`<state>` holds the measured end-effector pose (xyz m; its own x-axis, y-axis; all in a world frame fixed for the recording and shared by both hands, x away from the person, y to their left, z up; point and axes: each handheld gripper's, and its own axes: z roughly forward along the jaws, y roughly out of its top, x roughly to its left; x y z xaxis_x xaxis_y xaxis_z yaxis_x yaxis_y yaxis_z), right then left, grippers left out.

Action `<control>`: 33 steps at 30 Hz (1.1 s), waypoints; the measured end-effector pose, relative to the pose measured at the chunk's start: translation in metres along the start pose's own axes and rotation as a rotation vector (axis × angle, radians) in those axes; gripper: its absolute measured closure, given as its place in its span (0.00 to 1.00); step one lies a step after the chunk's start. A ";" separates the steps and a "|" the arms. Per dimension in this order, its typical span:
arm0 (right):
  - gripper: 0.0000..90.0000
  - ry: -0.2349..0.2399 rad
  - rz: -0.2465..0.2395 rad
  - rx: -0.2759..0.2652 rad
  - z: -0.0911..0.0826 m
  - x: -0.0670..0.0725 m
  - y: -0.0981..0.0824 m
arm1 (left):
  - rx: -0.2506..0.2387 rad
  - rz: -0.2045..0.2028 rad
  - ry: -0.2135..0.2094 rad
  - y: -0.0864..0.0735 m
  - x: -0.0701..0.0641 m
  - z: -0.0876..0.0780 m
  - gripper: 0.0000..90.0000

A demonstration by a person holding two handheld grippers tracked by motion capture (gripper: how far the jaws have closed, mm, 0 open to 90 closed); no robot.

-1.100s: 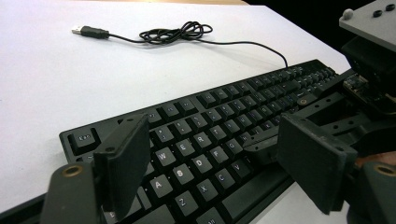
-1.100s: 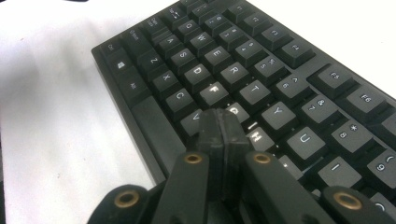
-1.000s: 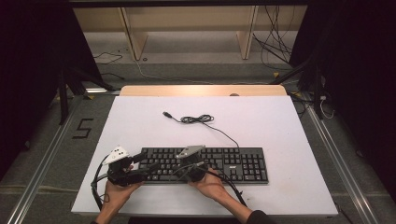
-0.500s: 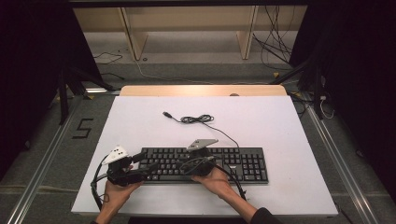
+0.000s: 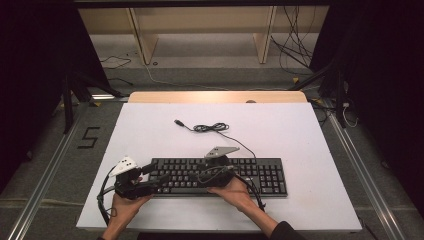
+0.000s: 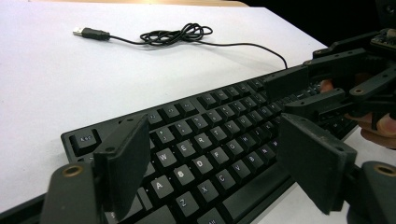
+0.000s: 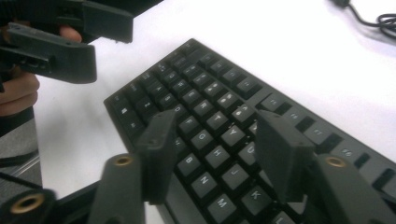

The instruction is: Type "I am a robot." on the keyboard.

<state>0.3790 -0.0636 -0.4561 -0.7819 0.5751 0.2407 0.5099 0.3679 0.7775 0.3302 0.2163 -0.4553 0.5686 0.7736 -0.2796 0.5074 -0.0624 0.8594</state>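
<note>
Right gripper (image 7: 210, 158): jaws parted, just been opening, nothing between them, poised above the middle keys of the black keyboard (image 5: 260, 172) directly beneath. Left gripper (image 6: 215, 158): jaws wide, holding nothing, over the keyboard's left end (its cable (image 5: 212, 128) lies coiled beyond the grippers, plug loose). Surface: white table (image 5: 300, 130), wooden far edge; grey floor and dark surroundings beyond.

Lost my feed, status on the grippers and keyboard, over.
Left hand-held gripper open over keys. Right hand-held gripper just opening, nothing between jaws. Black rectangular plastic keyboard flat on white table. Nothing blocking.
</note>
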 end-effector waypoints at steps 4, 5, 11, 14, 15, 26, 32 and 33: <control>0.49 -0.013 0.004 -0.010 -0.004 -0.003 0.001 | -0.003 0.001 -0.001 0.000 0.000 0.000 0.28; 0.48 -0.015 0.006 -0.012 -0.005 -0.004 0.001 | -0.003 0.001 -0.002 0.000 0.000 0.000 0.28; 0.42 -0.035 0.004 -0.012 -0.011 -0.010 0.002 | -0.005 0.003 -0.005 0.000 0.000 0.000 0.28; 0.41 -0.044 0.003 -0.016 -0.015 -0.014 0.003 | -0.007 0.006 -0.005 0.000 0.000 -0.001 0.28; 0.41 -0.050 -0.001 -0.019 -0.016 -0.015 0.003 | -0.007 0.005 -0.006 0.000 0.000 -0.001 0.28; 0.72 -0.090 -0.014 0.000 -0.021 -0.025 0.003 | -0.014 0.006 -0.009 0.000 -0.001 -0.001 0.28; 0.89 -0.099 -0.026 0.029 -0.017 -0.026 0.002 | -0.015 0.009 -0.013 0.000 -0.001 -0.001 0.28; 0.91 -0.101 -0.027 0.035 -0.016 -0.027 0.001 | -0.016 0.010 -0.013 0.000 -0.001 -0.001 0.28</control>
<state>0.3947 -0.0900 -0.4522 -0.7560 0.6351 0.1588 0.5031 0.4085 0.7616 0.3288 0.2161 -0.4542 0.5820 0.7648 -0.2764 0.4916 -0.0601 0.8687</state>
